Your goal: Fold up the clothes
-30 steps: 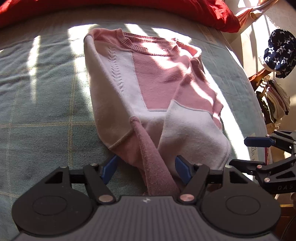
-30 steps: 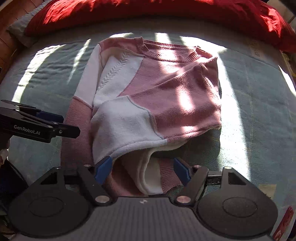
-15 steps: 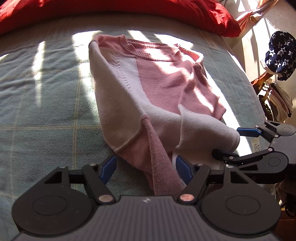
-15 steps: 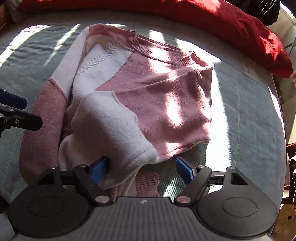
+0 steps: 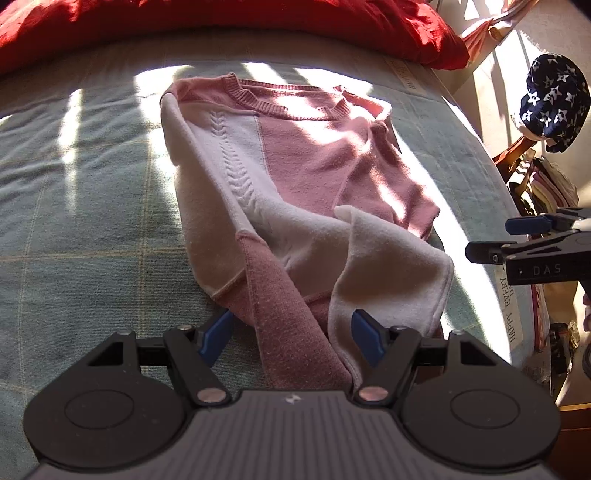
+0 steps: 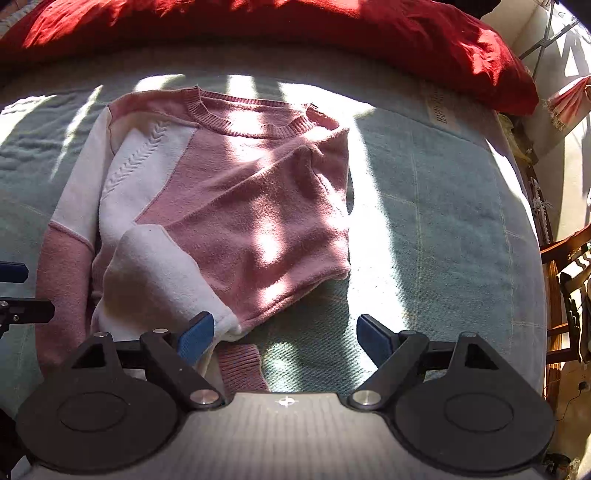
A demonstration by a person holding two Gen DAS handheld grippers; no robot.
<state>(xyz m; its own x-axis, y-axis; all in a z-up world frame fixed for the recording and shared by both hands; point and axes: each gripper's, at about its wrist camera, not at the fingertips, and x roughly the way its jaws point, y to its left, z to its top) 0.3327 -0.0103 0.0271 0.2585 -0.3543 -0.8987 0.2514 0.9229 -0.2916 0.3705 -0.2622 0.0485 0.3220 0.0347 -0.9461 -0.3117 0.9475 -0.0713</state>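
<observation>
Left gripper (image 5: 291, 338): at the lower middle of the left wrist view, jaws standing wide; the dark pink sleeve (image 5: 291, 325) runs up between the blue pads (image 5: 216, 336) without either pad visibly pressing on it.

Right gripper (image 6: 284, 338): at the lower middle of the right wrist view, jaws opening wide; between them lie bare blanket and a ribbed pink cuff (image 6: 240, 365), which neither pad clamps. The left pad (image 6: 195, 336) sits against the white folded edge; whether it touches cannot be told.

Right gripper seen from the left: its black frame and a blue pad show at the right edge of the left wrist view, beside the sweater's lower right corner and apart from it.

Sweater (image 6: 236, 206): pink and white knit, lying on the bed in the middle of both views, neckline toward the top of the frame, a white panel with a braided pattern at its left side. One white sleeve (image 6: 155, 277) is folded across the lower left part of the body.

Blanket (image 6: 443, 221): pale green with a faint check, streaked with sunlight and shadow.

Red pillow (image 6: 332, 33): across the top of both views, behind the sweater.

Star-patterned cloth (image 5: 554, 99): dark blue with white stars, upper right of the left wrist view, off the bed.
</observation>
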